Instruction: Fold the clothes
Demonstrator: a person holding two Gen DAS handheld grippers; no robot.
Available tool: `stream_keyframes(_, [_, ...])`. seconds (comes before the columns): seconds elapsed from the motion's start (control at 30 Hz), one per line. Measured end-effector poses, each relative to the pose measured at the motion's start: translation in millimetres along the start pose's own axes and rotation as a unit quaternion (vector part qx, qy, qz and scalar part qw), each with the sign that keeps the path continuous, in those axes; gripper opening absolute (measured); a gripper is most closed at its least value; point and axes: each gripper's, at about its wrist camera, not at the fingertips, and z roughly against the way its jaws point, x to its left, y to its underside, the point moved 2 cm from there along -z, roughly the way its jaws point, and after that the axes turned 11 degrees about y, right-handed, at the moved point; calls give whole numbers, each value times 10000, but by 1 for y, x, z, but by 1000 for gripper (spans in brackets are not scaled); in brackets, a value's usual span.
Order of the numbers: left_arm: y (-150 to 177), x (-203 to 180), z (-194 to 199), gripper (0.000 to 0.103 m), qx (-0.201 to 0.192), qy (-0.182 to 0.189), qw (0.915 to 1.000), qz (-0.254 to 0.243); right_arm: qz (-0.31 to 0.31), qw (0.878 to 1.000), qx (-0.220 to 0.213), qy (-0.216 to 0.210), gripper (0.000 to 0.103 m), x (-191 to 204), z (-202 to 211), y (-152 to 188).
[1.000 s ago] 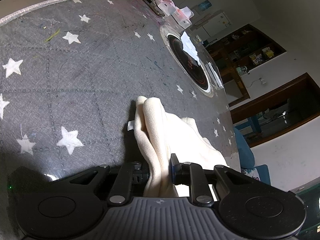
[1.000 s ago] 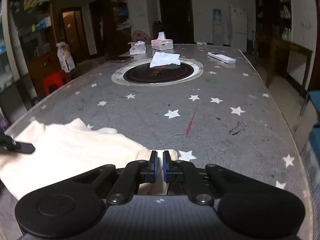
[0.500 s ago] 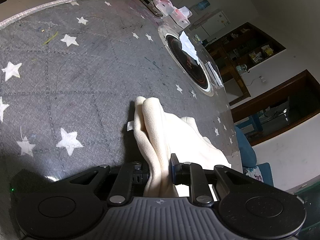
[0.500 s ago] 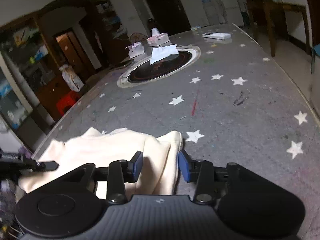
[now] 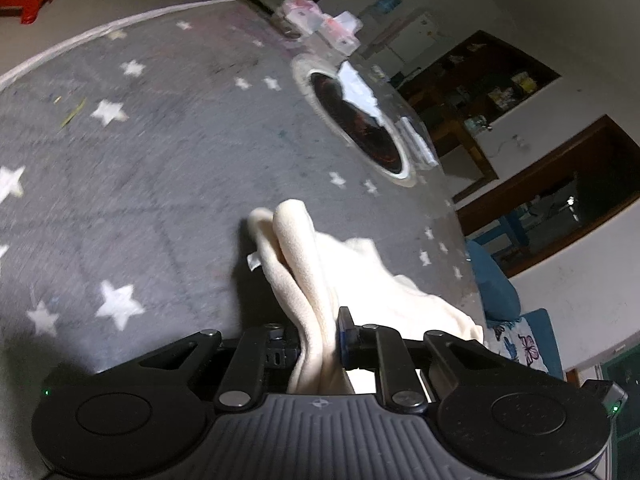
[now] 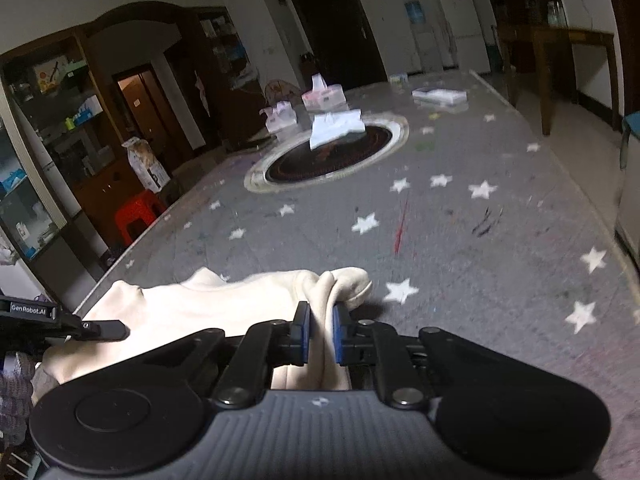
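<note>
- One cream garment [image 5: 360, 280] lies at the near edge of the grey star-printed worktop [image 5: 140, 184], in the lower middle of both views.
- The left tool [image 5: 318, 336] is clamped on a bunched fold of that garment; two rounded folds of cloth stand up just above its fingers, in the centre of the left wrist frame.
- The right tool [image 6: 319, 334] pinches another bunched edge of the same garment [image 6: 208, 300] between its two blue-padded fingers, lower centre of the right wrist frame.
- The left tool's tip also shows at the left edge of the right wrist view, over the cloth.
- One round dark hotplate [image 6: 332, 152] is sunk in the worktop, upper middle, with one white cloth [image 6: 334, 128] on it.
- Two tissue packs [image 6: 324, 96] sit behind it.
- One flat white box [image 6: 440, 96] lies upper right.
- One red stool [image 6: 138, 216] stands on the floor at left.
</note>
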Motion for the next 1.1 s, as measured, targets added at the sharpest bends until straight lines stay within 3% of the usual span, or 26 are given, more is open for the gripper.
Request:
stream_keyframes(0.17, [-7, -28, -12, 16, 78, 155, 9992, -365, 6, 9998, -211, 57, 10, -3, 15, -7])
stream_keyframes(0.57, [-19, -102, -86, 16, 458, 470, 9929, -997, -60, 9938, -718, 852, 10, -63, 46, -47])
stream_keyframes(0.83, [-19, -132, -137, 16, 668, 434, 9889, -1256, -91, 9898, -698, 1240, 10, -104, 35, -60])
stream_keyframes(1.1, [-13, -134, -170, 16, 913, 287, 9867, -1311, -226, 9896, -486, 1334, 10, -130, 14, -55])
